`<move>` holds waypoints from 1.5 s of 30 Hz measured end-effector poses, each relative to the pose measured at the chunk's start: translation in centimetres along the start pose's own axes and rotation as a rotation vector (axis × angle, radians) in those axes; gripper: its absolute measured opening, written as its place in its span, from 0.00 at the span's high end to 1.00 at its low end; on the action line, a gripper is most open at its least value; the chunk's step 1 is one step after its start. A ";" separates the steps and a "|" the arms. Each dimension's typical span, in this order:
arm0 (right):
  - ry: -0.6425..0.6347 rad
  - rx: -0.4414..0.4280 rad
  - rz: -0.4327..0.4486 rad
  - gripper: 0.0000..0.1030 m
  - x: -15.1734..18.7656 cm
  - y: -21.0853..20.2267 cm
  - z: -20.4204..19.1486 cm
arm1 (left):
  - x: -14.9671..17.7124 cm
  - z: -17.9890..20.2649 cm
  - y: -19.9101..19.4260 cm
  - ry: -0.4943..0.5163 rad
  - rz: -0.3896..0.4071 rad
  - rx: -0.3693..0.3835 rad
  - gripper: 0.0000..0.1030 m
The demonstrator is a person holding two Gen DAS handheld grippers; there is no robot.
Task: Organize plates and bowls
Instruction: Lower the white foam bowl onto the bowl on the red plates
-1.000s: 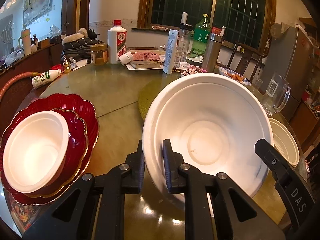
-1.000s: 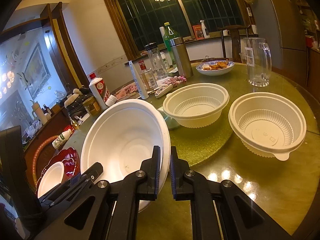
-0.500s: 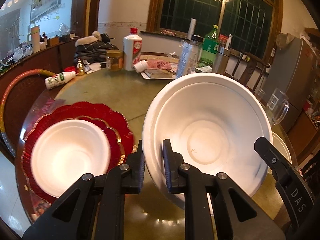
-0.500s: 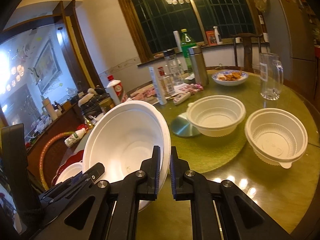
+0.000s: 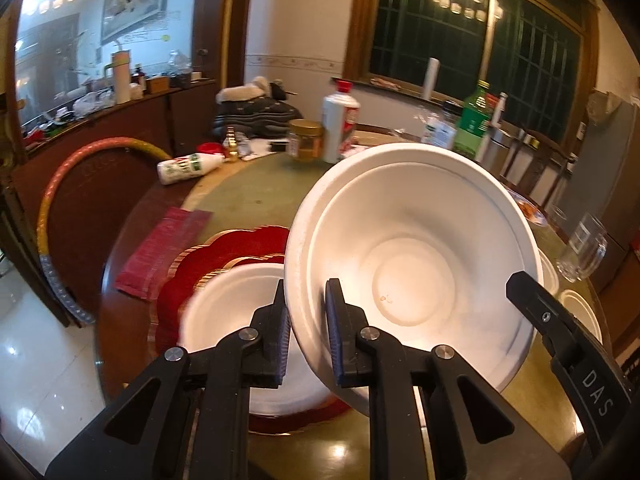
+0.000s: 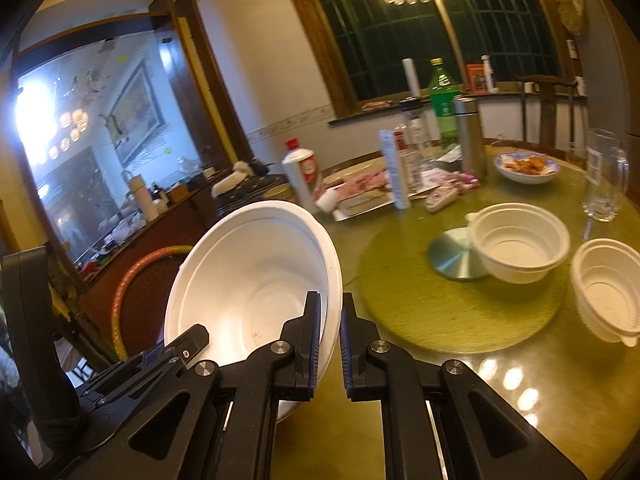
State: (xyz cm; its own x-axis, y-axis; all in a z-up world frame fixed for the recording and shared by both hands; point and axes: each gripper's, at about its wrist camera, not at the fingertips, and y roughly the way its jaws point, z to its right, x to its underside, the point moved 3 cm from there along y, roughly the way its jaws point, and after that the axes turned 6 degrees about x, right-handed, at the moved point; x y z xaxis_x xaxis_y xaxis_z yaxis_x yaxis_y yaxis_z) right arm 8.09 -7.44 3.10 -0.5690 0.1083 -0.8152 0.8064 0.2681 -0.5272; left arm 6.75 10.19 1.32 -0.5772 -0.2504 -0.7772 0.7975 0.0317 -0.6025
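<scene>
A big white bowl (image 5: pixel 412 264) hangs tilted above the table, held by both grippers. My left gripper (image 5: pixel 306 312) is shut on its left rim. On the opposite rim my right gripper (image 6: pixel 330 316) is shut; in the left wrist view it shows at the right as a black finger (image 5: pixel 560 328). Below the big bowl, a smaller white bowl (image 5: pixel 236 316) rests on stacked red scalloped plates (image 5: pixel 224 256) near the table's left edge. In the right wrist view the big white bowl (image 6: pixel 248 288) fills the left half, and two ribbed white bowls (image 6: pixel 520 244) (image 6: pixel 608 292) sit on the table to the right.
A green round mat (image 6: pixel 452 300) with a metal disc (image 6: pixel 456 258) lies mid-table. Bottles (image 5: pixel 338 120), a jar (image 5: pixel 306 140), a glass mug (image 6: pixel 604 176) and a food dish (image 6: pixel 526 166) crowd the far side. A red cloth (image 5: pixel 160 252) lies by the plates. A hoop (image 5: pixel 80 160) leans beyond the table edge.
Both grippers carried the big bowl left and upward. It now hangs over the small bowl and red plates, which were off to its left before. The ribbed bowls have receded to the right.
</scene>
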 end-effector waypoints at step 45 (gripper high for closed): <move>-0.102 -0.098 -0.272 0.91 3.3 7.2 -8.1 | 1.4 -8.1 2.2 -0.061 -0.148 -0.118 0.86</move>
State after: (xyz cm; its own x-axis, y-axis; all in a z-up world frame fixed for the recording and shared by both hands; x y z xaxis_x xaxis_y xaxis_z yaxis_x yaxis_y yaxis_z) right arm 10.73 2.58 -1.41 -0.7385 -0.0755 -0.6700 0.6047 0.3653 -0.7077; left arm 6.30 17.73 -2.60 -0.6719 -0.3192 -0.6683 0.6765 0.1025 -0.7292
